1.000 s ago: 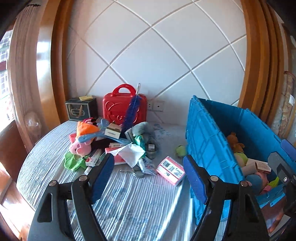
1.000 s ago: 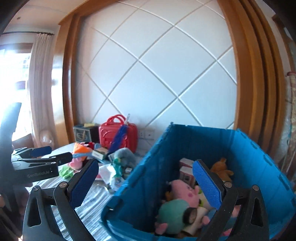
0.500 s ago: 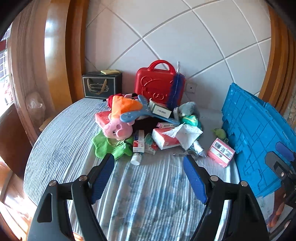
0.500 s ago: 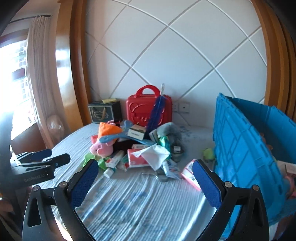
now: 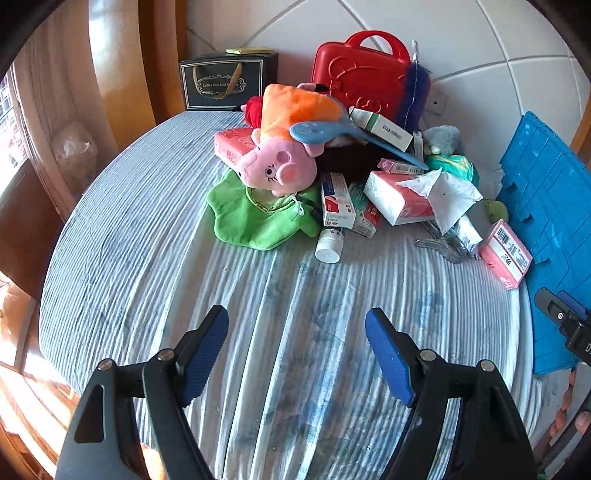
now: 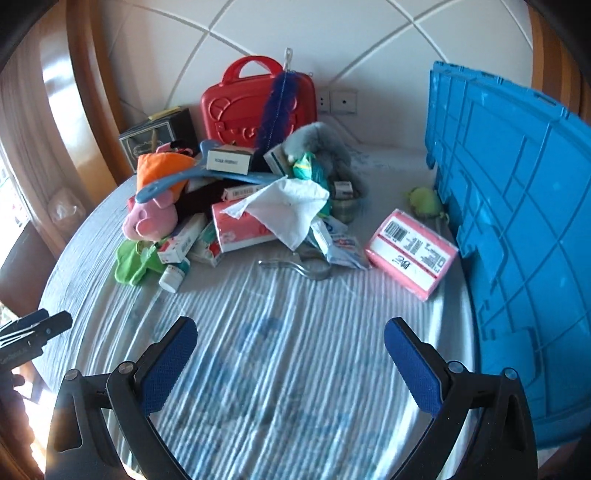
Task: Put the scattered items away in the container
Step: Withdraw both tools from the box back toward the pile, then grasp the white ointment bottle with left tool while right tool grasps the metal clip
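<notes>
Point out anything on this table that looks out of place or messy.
Nearly everything is heaped in one pile: a pig toy lies tipped on a green cloth, and a loose tissue hangs from its torn pack. A pink box lies apart beside the blue crate.

We are in a home, likely a living or dining room, at a round table [image 5: 155, 266] under a striped cloth. Behind the table we see a quilted white wall panel [image 6: 258, 33] framed in curved wood, with wall sockets [image 6: 341, 101] low on it. On the table lie household odds and ends: a pig plush [image 5: 277, 166], tissue packs [image 6: 240, 227], a red toy case [image 5: 365, 81].
</notes>
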The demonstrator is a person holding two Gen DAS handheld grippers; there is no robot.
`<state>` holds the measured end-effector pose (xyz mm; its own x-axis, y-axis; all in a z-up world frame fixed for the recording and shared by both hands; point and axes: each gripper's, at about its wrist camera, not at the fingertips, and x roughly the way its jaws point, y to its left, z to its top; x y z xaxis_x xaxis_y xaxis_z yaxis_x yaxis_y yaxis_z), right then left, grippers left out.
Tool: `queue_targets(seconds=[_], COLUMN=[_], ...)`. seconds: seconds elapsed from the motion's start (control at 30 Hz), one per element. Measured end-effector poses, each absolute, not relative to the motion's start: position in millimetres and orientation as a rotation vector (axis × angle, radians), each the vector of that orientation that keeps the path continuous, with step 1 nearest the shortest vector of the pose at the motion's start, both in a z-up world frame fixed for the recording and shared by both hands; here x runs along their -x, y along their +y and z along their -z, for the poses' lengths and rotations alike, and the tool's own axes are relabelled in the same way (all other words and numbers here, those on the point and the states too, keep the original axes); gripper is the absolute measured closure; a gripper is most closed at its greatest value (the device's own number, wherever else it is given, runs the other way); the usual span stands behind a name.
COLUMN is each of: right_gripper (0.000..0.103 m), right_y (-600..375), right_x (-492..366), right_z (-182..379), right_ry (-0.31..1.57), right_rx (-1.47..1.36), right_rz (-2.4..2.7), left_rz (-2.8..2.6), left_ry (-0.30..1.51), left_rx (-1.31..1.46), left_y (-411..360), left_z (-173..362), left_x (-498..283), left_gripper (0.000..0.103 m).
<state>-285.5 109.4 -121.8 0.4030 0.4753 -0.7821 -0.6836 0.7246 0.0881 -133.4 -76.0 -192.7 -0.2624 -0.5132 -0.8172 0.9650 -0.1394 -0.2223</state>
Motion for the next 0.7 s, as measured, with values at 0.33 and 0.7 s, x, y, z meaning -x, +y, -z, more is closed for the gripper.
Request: queue_targets(seconds=[0.33,0.7], right_gripper=[0.0,0.02], right_y=[140,184], right_x=[228,185], right_z=[186,221], right_ry=[1.078,1.157], right_rx=[0.315,0.3], right_rz=[-0.776,-0.724], left_rz=[1.647,1.721], left_ry=[0.939,0.965], left_rx=[-0.801,-0.935], left_y=[-131,-207], left_z=[239,286], left_x=[175,221], left_gripper=[0.027,0.039])
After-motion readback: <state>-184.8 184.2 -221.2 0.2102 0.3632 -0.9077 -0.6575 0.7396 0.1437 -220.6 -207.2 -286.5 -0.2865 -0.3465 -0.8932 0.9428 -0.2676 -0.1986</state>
